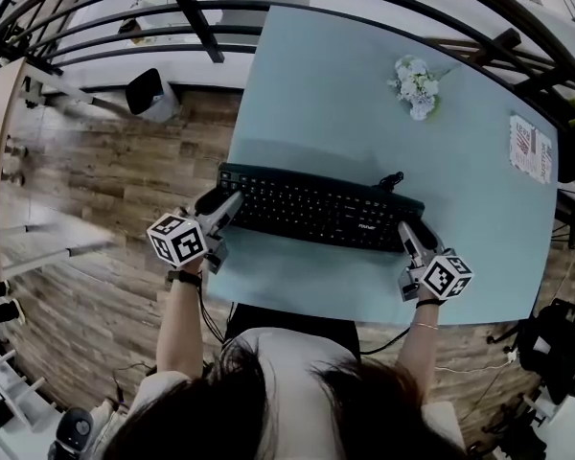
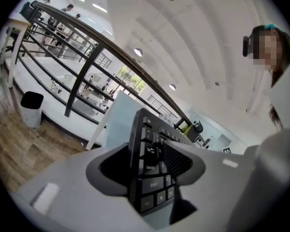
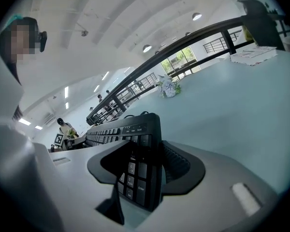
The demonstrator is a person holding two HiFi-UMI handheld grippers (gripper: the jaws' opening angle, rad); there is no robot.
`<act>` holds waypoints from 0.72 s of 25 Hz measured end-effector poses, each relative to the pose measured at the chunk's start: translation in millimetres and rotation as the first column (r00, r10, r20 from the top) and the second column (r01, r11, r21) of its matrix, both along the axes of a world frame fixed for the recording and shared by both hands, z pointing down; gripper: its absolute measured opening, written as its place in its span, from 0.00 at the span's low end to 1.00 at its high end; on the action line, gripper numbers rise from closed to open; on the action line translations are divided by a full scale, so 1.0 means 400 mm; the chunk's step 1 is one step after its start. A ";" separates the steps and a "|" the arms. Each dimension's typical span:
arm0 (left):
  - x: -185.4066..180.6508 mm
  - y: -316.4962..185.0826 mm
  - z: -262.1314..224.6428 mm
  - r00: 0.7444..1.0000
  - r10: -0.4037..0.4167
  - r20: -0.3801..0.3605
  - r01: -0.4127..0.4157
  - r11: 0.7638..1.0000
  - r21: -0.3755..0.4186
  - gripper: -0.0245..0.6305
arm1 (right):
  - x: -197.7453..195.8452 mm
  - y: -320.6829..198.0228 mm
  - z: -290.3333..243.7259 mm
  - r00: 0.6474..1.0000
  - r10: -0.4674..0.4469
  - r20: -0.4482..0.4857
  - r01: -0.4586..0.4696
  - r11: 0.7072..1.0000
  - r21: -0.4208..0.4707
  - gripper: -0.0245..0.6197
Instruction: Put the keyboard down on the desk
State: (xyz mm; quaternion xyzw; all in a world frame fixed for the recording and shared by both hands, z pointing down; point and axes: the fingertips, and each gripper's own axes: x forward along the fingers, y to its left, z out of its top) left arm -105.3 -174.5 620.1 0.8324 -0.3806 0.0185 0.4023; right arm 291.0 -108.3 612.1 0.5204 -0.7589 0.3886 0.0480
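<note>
Left gripper (image 1: 226, 206), right gripper (image 1: 408, 234): jaws apart. Keyboard (image 1: 316, 207) near desk (image 1: 335, 94) front edge, left end at side edge; broad surface beyond. Each keyboard end sits between one gripper's jaws.

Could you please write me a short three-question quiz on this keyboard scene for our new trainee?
1. True or false: the white flowers lie on top of the keyboard.
2. What stands between the jaws of the left gripper and of the right gripper? A: a cable. B: the keyboard's two ends. C: nothing.
3. What lies near the right edge of the desk?
Key: 1 false, they lie beyond it, apart. 2 B. 3 a printed paper.
</note>
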 end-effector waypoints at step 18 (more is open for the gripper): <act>0.002 0.005 0.054 0.967 -0.040 0.252 0.034 0.999 0.028 0.44 | 0.017 0.005 0.050 0.985 0.031 -0.171 -0.036 0.999 -0.029 0.32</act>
